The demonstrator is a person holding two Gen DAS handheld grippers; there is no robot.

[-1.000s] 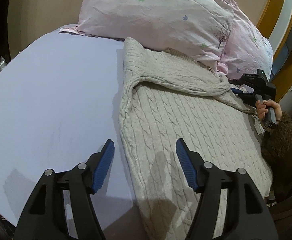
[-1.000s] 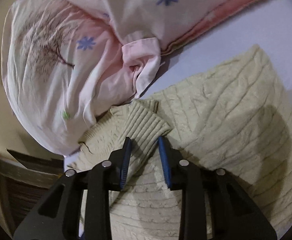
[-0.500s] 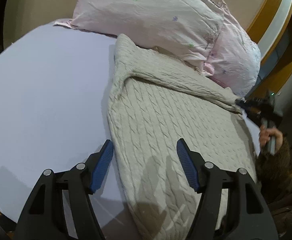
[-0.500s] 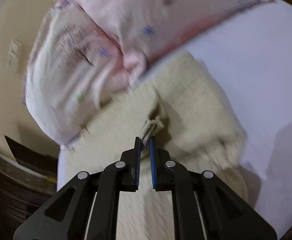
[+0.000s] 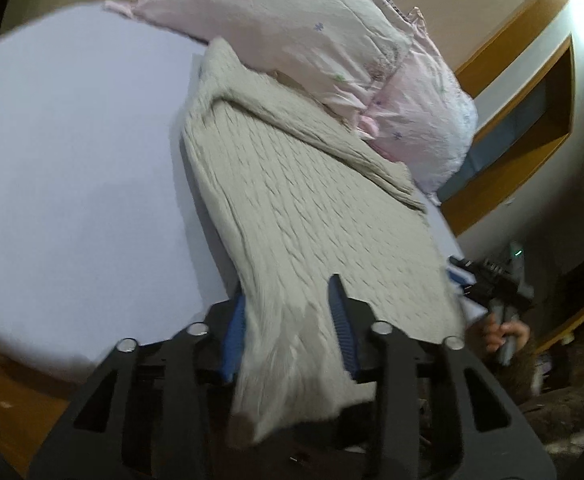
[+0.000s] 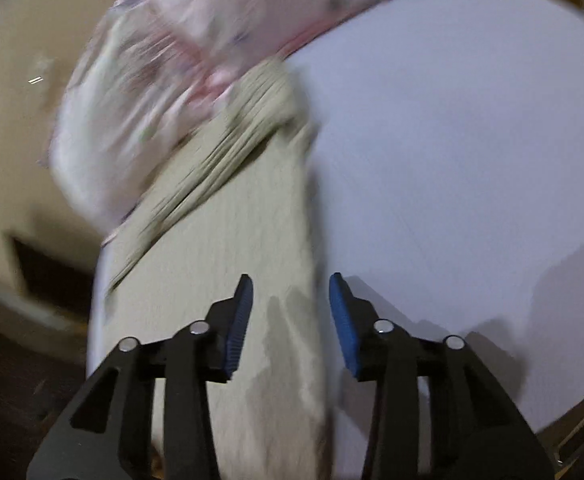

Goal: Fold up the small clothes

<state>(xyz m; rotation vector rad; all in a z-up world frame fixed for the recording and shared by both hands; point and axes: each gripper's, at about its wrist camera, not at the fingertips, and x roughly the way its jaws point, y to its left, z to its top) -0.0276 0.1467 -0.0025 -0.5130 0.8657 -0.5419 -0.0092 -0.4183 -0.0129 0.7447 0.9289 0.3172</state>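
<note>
While the cable-knit sweater (image 5: 292, 208) lies stretched along the lavender bed sheet (image 5: 71, 168), its near hem drapes over the left tool (image 5: 287, 320) and sits between the two blue-padded fingers (image 5: 342, 332). The jaws stand partly apart with the knit bunched in the gap; whether they are pinching the cloth or merely cradling it cannot be told from this view. A sleeve is folded diagonally across the upper part of the garment, ending near the bed's right edge, and the sweater's far end tucks under the pink floral pillows (image 5: 312, 40) at the head of the bed.

From the right wrist view, much of the scene is smeared by motion blur — the pillows (image 6: 195, 40) are only streaks of pink and white. The right tool (image 6: 291, 320) is released, its blue pads (image 6: 239, 320) spread wide with nothing between them but air. It hangs above the sweater's (image 6: 211, 240) long edge, so one finger sits over the knit and the other over bare sheet (image 6: 452, 160).

In the left wrist view the right tool (image 5: 472, 276) shows again at the bed's right side, dark and blurred, gripped by a hand (image 5: 506, 334) — it is just beside the sweater's lower corner. A wooden-trimmed recess (image 5: 532, 120) in the wall is behind it.
</note>
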